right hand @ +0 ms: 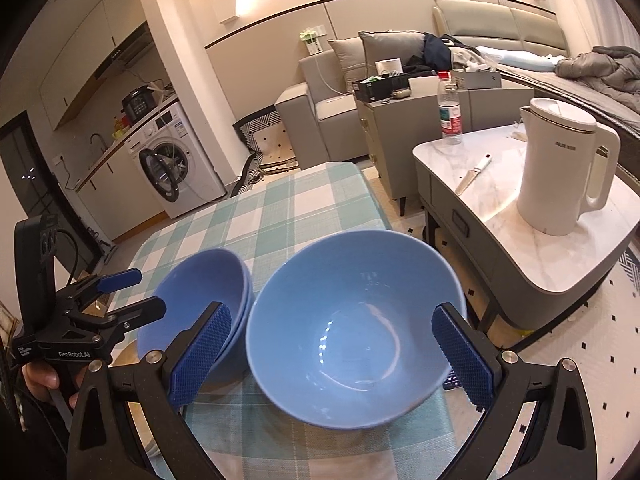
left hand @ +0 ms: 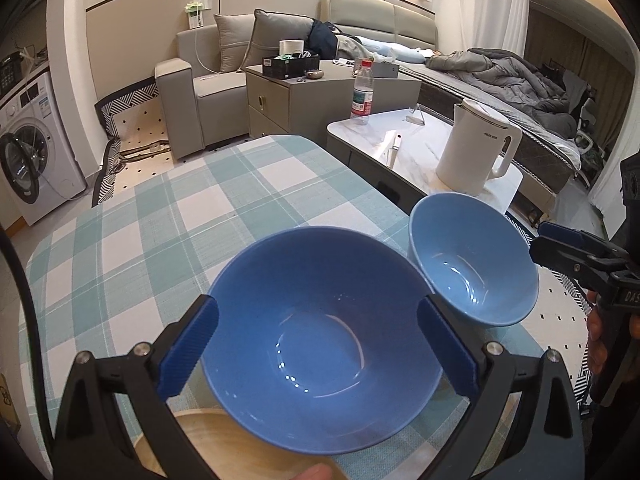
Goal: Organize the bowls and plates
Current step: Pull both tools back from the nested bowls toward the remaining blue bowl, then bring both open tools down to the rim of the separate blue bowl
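The wooden plate (left hand: 208, 446) under the left hand-held gripper (left hand: 318, 346) is mostly covered by the dark bowl (left hand: 320, 344) and cut off by the lower edge. Beyond the right hand-held gripper (right hand: 332, 356), the pale bowl (right hand: 356, 328) hides the desk (right hand: 280, 216) beneath it. The kettle (right hand: 560, 168) lettering is too small to read. Whether either bowl's rim touches the pads cannot be told.
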A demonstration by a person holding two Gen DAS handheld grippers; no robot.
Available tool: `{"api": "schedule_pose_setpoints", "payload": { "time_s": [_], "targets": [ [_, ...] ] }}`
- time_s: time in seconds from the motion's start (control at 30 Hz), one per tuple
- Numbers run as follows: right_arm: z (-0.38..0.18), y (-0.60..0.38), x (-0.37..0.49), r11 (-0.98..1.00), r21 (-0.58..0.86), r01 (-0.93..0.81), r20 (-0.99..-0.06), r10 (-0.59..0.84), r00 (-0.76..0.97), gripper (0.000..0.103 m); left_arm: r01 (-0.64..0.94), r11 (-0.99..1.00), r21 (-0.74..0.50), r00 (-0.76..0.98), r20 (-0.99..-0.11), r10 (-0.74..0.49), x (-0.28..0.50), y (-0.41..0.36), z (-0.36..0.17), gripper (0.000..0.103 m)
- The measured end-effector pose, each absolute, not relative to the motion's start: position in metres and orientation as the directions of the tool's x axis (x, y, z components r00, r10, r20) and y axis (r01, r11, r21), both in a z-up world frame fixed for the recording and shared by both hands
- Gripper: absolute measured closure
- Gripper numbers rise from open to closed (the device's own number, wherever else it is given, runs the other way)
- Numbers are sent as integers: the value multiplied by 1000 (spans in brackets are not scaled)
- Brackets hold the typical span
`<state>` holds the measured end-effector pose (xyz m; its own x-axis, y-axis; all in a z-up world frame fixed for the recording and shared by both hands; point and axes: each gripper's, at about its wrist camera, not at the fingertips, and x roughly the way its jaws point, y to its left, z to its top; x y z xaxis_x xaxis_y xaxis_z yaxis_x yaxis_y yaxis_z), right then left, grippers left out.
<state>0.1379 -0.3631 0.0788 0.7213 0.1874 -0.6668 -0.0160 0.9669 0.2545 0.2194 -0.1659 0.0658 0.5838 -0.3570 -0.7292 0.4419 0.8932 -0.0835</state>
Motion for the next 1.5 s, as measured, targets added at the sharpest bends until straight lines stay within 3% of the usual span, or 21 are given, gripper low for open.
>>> {"api": "schedule_pose_setpoints", "payload": {
  "time_s": [0.27,1.13,1.33,1.5],
  "targets": [
    [73,-383,138,970,235,62,-686,120,718,1,471,879,-75,577,-728,-371,224,-181,69,3],
    [52,-398,146,968,231,101,-720,100,687,1,563,822,-78,540,-718,-438,227,-221,68,8],
    [47,-402,147,966,238,104,-728,106,677,1,586,804,-104,511,-723,-465,226,-231,65,25],
    [44,-404,145,963,248,106,-729,113,675,1,593,791,-149,472,-732,-492,229,-237,60,55]
  ]
}}
